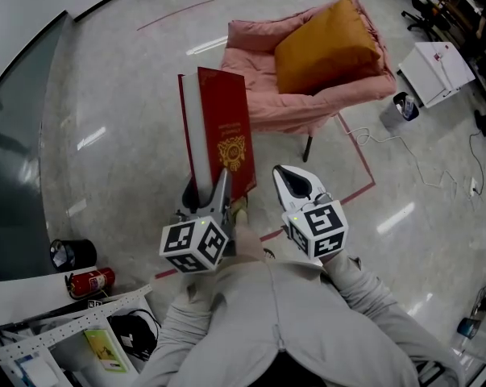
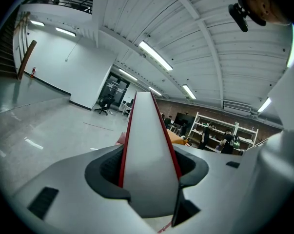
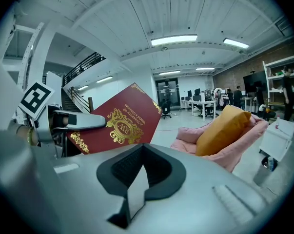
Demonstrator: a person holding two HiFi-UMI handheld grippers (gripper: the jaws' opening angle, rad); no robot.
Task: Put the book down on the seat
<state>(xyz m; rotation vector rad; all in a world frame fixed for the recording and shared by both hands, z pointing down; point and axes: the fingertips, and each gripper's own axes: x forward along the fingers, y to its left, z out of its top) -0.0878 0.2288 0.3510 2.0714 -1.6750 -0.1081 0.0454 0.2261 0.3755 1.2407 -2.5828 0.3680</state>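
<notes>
A red hardback book [image 1: 222, 131] with a gold emblem stands upright over the floor, its white page edge toward me. My left gripper [image 1: 214, 198] is shut on its lower end; in the left gripper view the book [image 2: 149, 150] fills the space between the jaws. My right gripper [image 1: 299, 185] hangs beside it to the right, shut and empty. From the right gripper view the book's cover [image 3: 120, 123] shows at left. Ahead stands a pink armchair [image 1: 263, 103] with an orange cushion [image 1: 327, 47] on its seat; chair [image 3: 186, 140] and cushion [image 3: 225, 128] lie ahead-right.
Red tape lines [image 1: 359, 190] mark the shiny floor near the chair. A white cabinet [image 1: 436, 71] and a small bin [image 1: 404, 106] stand to the right. At lower left are a fire extinguisher [image 1: 89, 281], a black bucket [image 1: 72, 254] and a shelf frame.
</notes>
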